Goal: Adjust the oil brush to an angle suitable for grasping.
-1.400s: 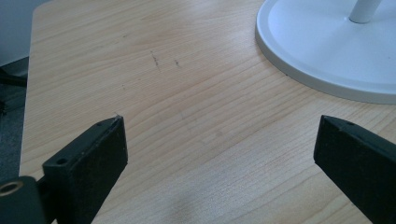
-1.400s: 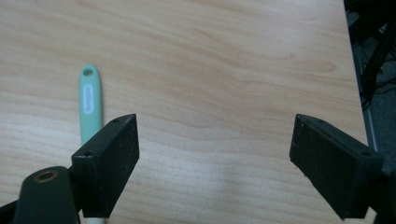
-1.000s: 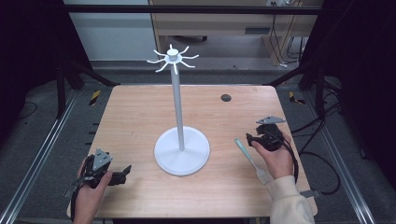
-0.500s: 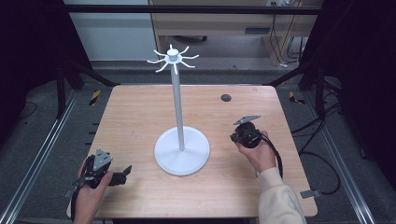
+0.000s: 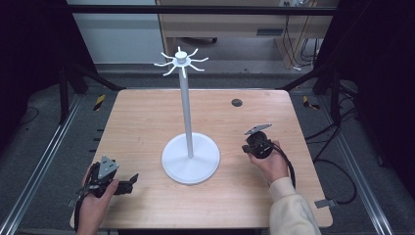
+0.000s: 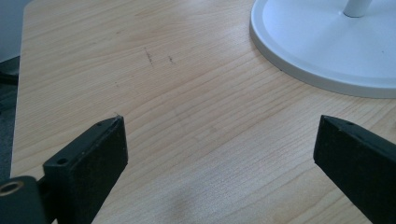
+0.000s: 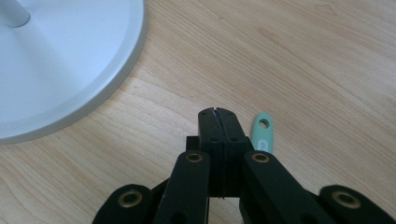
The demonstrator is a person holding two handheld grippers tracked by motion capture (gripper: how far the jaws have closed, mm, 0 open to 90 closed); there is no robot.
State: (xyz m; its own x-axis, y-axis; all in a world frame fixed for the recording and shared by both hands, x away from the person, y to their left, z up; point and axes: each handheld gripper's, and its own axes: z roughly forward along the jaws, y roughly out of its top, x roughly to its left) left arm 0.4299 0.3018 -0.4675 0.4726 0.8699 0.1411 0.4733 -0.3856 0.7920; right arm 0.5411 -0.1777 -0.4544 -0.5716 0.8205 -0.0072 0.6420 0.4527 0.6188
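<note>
White stand [image 5: 190, 157] sits mid-table [image 5: 147, 112]. Right gripper [image 7: 218, 114], jaws pressed together, rests just beside a green handle [image 7: 262, 133] right of the stand's base. Left gripper [image 6: 219, 140], jaws spread, holds nothing at the near left corner.

My jaws stand wide apart over the wooden table [image 6: 187, 107]. The white round base [image 6: 322, 46] lies ahead, to my right.

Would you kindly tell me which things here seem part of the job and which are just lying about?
Likely job: white hook stand; green handle with hanging hole, beside the shut right gripper.
Lying about: dark round disc; yellow-black floor strip.
</note>
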